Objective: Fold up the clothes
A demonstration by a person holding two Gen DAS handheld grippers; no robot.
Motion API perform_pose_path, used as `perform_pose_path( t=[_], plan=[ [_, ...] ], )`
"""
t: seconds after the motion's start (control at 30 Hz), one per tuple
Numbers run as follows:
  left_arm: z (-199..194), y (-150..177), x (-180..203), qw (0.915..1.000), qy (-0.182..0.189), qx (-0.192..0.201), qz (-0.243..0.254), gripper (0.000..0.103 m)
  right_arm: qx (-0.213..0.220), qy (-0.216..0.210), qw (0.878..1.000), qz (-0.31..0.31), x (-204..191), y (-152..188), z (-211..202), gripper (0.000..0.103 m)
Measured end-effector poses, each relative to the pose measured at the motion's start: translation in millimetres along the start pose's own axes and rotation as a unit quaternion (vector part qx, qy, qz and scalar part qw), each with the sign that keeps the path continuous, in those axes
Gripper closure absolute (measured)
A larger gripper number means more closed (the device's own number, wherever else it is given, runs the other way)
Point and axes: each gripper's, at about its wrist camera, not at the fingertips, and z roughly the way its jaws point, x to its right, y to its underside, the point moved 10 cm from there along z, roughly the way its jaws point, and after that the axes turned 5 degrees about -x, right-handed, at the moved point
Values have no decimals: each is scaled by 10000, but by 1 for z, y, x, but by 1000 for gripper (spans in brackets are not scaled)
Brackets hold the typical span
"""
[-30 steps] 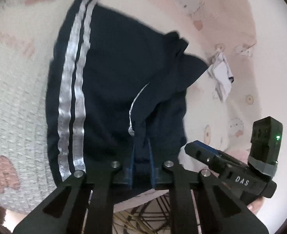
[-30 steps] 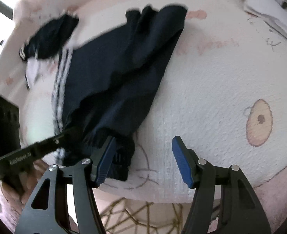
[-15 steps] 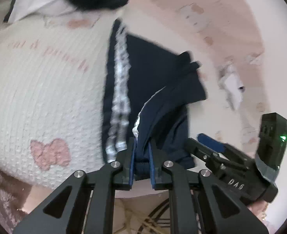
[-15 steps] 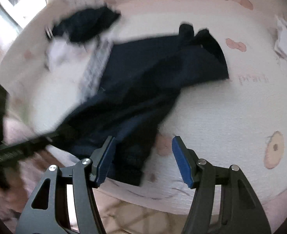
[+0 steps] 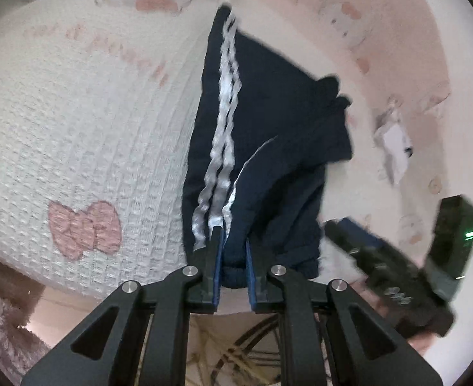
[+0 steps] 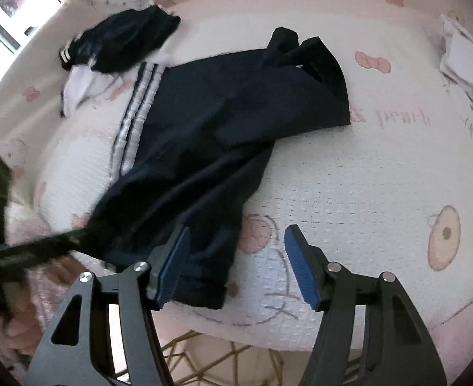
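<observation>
So rn my left gripper (image 5: 232, 259) is clamped on the hem end of the navy track pants (image 6: 223, 135), fabric bunched btwn the blue pads at the bottom center of the left wrist view. My right gripper (image 6: 236, 265) is wide open, holding nothing, jaws hovering just over the other leg cuff at the bottom center of its view.

Pants are spread on the white waffle blanket (image 6: 349, 199), w/ the white side stripes (image 5: 222, 135) running up the frame away from the left gripper. Long axis goes from the cuffs at the near blanket edge, bottom of frame, up to the waistband toward the upper right in the right wrist view. So the whole garment lies ahead of both grippers.

Key thing imo: the loose cuff sits right by the right gripper's left pad (image 6: 174, 267), basically touching, so the right is the nearer one for that leg. Prob needs a small shift left and down before closing.

There's also another dark garment (image 6: 124, 38) bunched in the upper left, well apart, not in play yet.
</observation>
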Motion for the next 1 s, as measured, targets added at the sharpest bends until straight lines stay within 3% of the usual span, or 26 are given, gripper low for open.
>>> perform_pose_path(
  t=[0.07,0.1,0.13,0.2,0.3,0.5,0.63,0.7,0.77,0.87,1.0],
  plan=[
    [-3,-1,-2,9996,-264,18,105,85,-329,388,9987,-63,5,8,15,40],
    [-1,1,-9,9978,-649,-38,134,82,-360,409,9985,-41,7,11,12,40],
    [3,5,-15,9962,-856,-153,65,68,-391,429,9983,-18,10,15,10,38],
    [10,14,-28,9919,-1202,-403,-104,62,-452,469,9979,27,15,21,5,33],
    [2,13,-16,9941,-1060,-200,63,62,-527,514,9972,100,23,31,-2,33],
    [4,-10,26,9892,-1118,338,882,62,118,97,9998,130,16,7,-22,33],
    [31,-5,10,9880,-1350,-23,754,64,-215,311,9992,-110,11,16,-1,33],
    [31,-5,3,9859,-1481,56,775,71,-371,640,9969,-249,19,27,5,33],
    [27,-8,-5,9855,-1562,76,658,71,-404,793,9959,-166,29,33,2,32],
    [19,-10,-16,9869,-1550,88,438,65,-502,617,9966,209,45,41,-6,32],
    [10,-12,-11,9903,-1292,296,424,65,-141,316,9990,291,45,37,-28,33]
  ],
)
